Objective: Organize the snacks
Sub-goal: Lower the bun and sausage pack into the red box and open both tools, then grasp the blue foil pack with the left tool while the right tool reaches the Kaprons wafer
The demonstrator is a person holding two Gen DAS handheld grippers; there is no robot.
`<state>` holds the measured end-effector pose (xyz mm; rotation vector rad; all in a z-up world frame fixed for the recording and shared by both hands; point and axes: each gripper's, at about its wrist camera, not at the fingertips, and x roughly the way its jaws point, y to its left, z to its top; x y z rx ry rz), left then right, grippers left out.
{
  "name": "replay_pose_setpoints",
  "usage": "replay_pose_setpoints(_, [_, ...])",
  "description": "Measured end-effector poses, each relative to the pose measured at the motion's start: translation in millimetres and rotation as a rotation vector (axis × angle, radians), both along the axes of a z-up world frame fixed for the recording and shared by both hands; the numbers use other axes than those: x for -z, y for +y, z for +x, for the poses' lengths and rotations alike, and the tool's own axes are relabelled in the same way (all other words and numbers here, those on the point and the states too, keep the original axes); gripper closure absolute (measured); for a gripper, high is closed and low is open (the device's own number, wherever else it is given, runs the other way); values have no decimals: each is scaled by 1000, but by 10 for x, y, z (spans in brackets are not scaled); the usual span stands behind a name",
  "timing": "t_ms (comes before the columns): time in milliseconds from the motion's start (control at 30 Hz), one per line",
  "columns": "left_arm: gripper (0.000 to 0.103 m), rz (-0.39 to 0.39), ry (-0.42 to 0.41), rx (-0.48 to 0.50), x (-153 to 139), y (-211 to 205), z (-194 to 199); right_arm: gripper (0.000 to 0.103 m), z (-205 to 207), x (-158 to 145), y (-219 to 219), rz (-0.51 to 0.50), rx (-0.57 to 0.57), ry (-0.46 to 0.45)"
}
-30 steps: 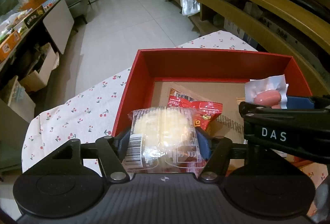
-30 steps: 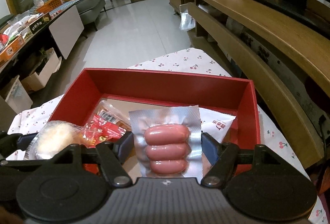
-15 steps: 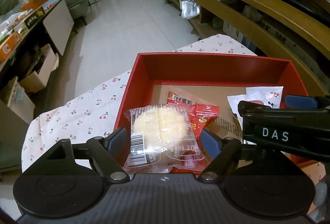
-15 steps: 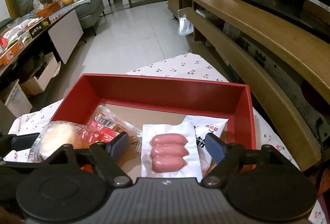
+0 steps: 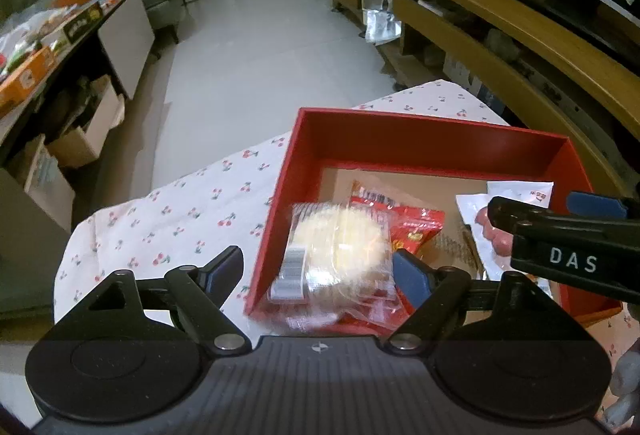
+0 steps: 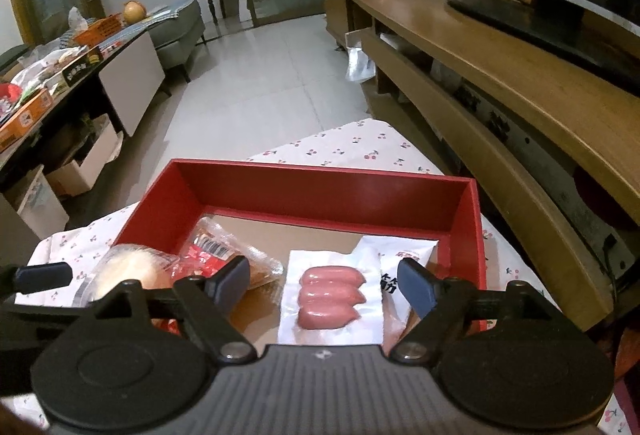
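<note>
Snacks nearly all boxed, we judge: sausage pack [image 6: 332, 301] flat on red box [image 5: 400, 139] floor near right wall, over white packet [image 6: 400, 267]; red packet [image 5: 404, 223] mid-floor. Cake pack [image 5: 340, 247] leans on box's left near corner, half over rim. Left gripper [image 5: 320, 271] jaws just opened, clear of cake. Right gripper [image 6: 326, 283] spread wide, sausages released. We see cake left to settle. Box on cherry tablecloth [image 5: 180, 219].

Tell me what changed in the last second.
Both claws let go. The left claw has just been opening, and the bun pack dropped against the red box wall. The right claw opened; the sausage pack now lies flat inside. Box and red pouch stayed.
</note>
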<state>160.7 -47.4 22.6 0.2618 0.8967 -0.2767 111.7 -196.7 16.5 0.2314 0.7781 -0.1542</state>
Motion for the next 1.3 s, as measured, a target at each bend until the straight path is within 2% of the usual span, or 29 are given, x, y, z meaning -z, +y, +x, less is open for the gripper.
replay_pose_setpoints(200, [16,-39,42,-7,12,166,-60,6,-45,16,128,-11,-36,14])
replay_pose_setpoints(500, [15,-74,50,14,-57,273,-111,6,-147,-9,170,-10,-55,16])
replay_pose_setpoints(800, [14,-52,57,-10,-56,561,-237,6,-289,-11,307,6,-108,39])
replay_pose_setpoints(967, [14,-40,124,-85,118,871,-223,6,-363,19,457,4,-146,57])
replay_pose_setpoints(1067, [14,-7,143,-100,233,972,-135,6,-394,43,562,0,-175,71])
replay_pose_setpoints(1300, [15,19,175,-36,470,1008,168,6,-439,91,690,-36,-206,80])
